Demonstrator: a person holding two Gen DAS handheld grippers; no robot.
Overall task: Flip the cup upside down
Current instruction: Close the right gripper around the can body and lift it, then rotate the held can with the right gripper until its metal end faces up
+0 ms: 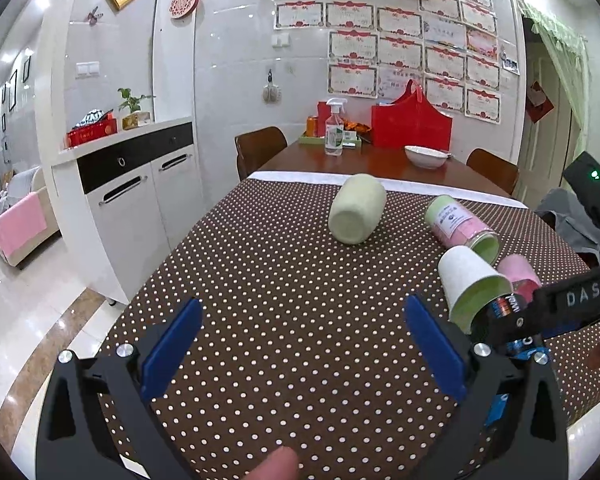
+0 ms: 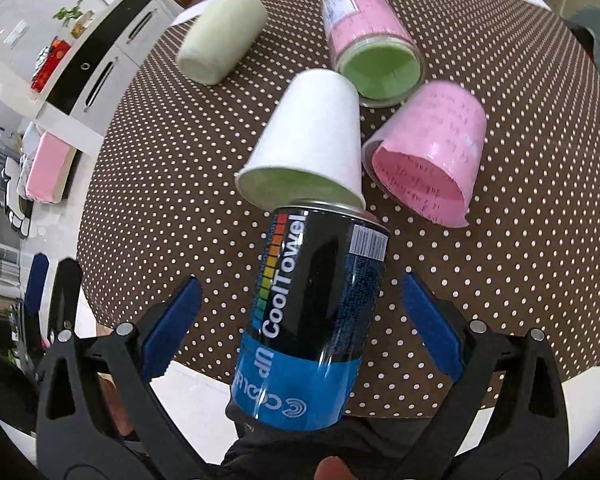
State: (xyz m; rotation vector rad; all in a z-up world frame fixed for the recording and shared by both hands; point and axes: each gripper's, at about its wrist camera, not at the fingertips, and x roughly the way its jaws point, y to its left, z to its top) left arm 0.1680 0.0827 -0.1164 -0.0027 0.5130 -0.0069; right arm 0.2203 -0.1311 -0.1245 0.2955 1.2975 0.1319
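**Five cups lying on their sides on the dotted cloth**

On the brown tablecloth with white polka dots (image 2: pixel 520 280), a pale green ribbed cylindrical cup (image 2: pixel 222 38) is seen furthest left, lying on its side well apart from the rest. Next comes a white paper cup with a green lining (image 2: pixel 312 140), tipped over, its rim touching the top of a black and blue cylindrical container printed "CoolTowel" (image 2: pixel 312 320). That container is seen between the spread blue pads of the right gripper (image 2: pixel 302 320); neither pad is pressed against it. Behind the white cup, a clear plastic cup lined pink and green (image 2: pixel 370 40) is laid with its mouth toward the camera. At the right, a pink paper-lined cup (image 2: pixel 428 160) lies tilted beside it. The left gripper (image 1: pixel 302 340) is held wide apart over bare cloth.
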